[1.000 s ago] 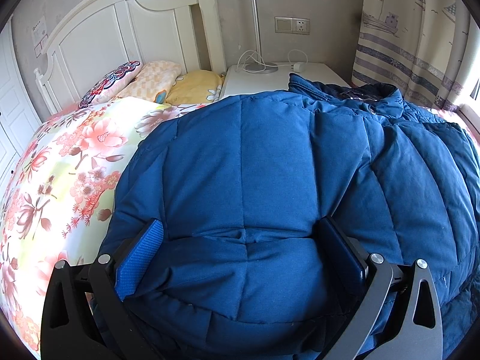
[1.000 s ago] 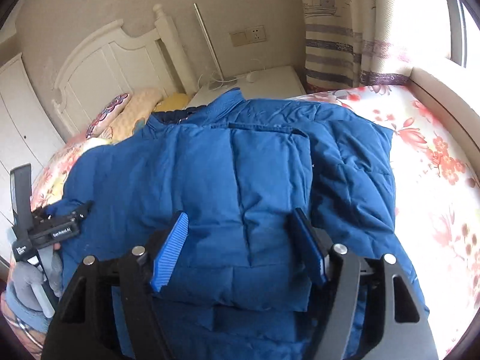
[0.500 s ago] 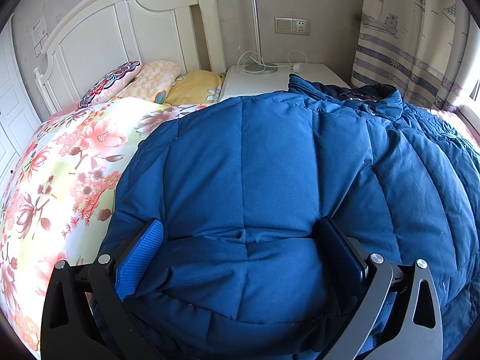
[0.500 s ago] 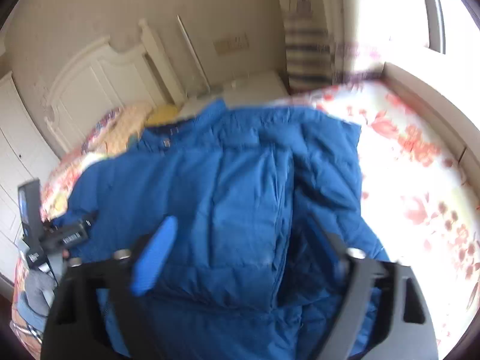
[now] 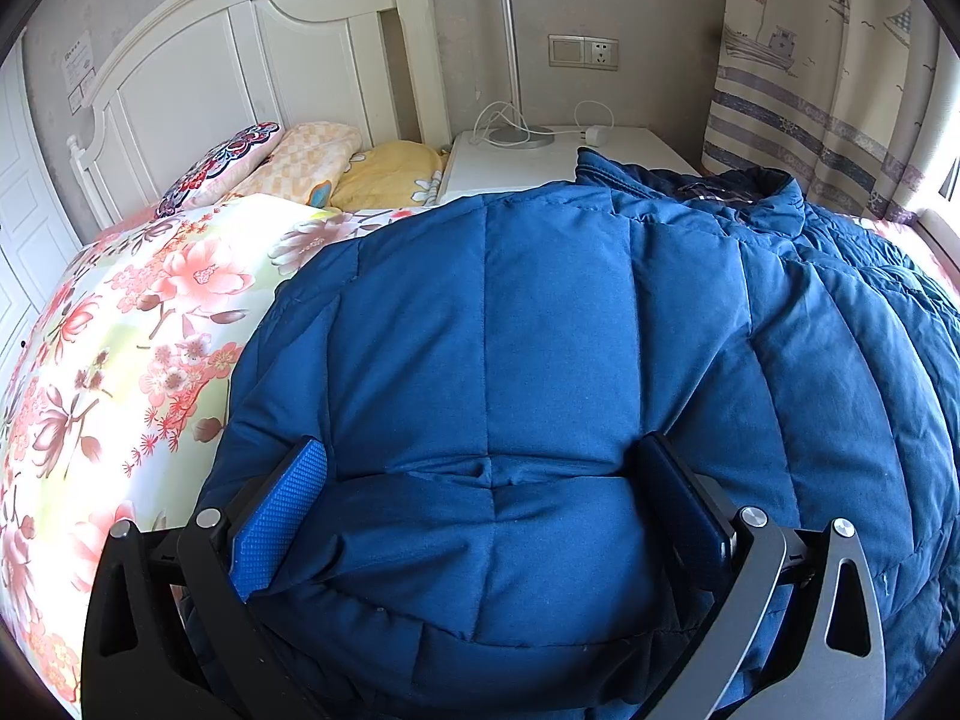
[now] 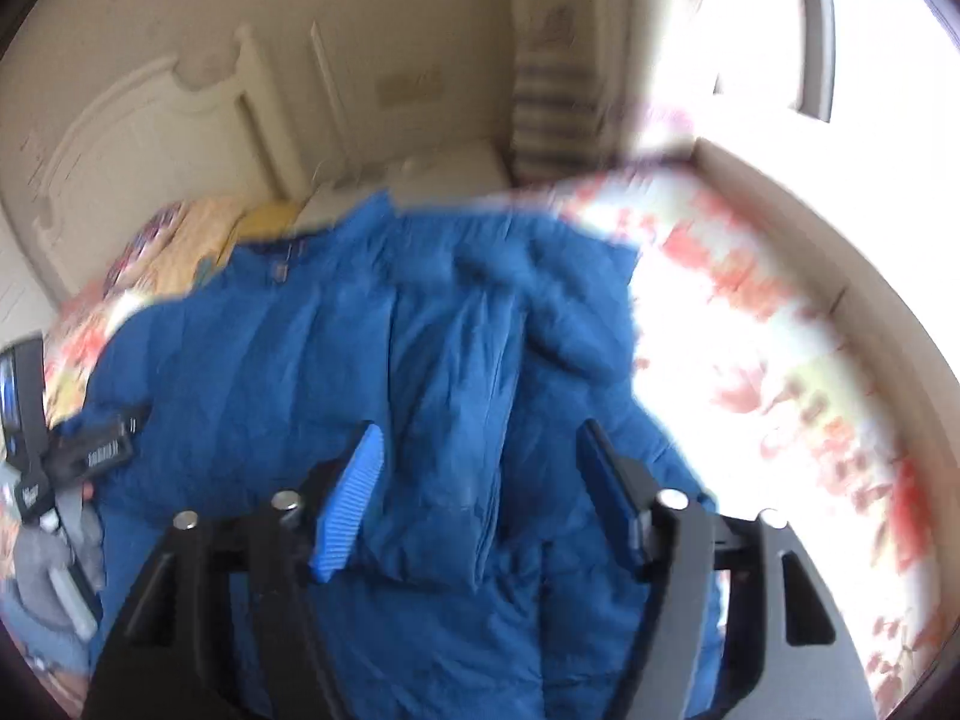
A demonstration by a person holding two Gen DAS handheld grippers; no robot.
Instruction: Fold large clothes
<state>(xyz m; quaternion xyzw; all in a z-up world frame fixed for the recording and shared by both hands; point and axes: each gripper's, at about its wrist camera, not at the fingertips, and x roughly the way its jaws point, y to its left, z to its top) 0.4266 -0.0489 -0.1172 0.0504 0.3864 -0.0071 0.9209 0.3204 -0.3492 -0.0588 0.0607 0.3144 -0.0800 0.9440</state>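
A big blue quilted down jacket (image 5: 558,330) lies spread on the bed, collar toward the nightstand. My left gripper (image 5: 486,480) is open, its jaws wide apart around a puffy fold of the jacket's near edge; the fabric bulges between the pads. In the blurred right wrist view the jacket (image 6: 360,360) has a panel folded over its middle. My right gripper (image 6: 480,462) is open above that folded panel, not gripping it. The left gripper (image 6: 90,450) shows there at the jacket's left edge.
The bed has a floral cover (image 5: 120,330) and pillows (image 5: 300,162) by the white headboard (image 5: 240,60). A white nightstand (image 5: 540,156) with a lamp and cable stands behind. A curtain (image 5: 828,90) hangs at right. A window ledge (image 6: 810,240) borders the bed's right side.
My right gripper has risen and swung right, blurring its view; the jacket sits lower and farther from it. The left gripper has stayed put.
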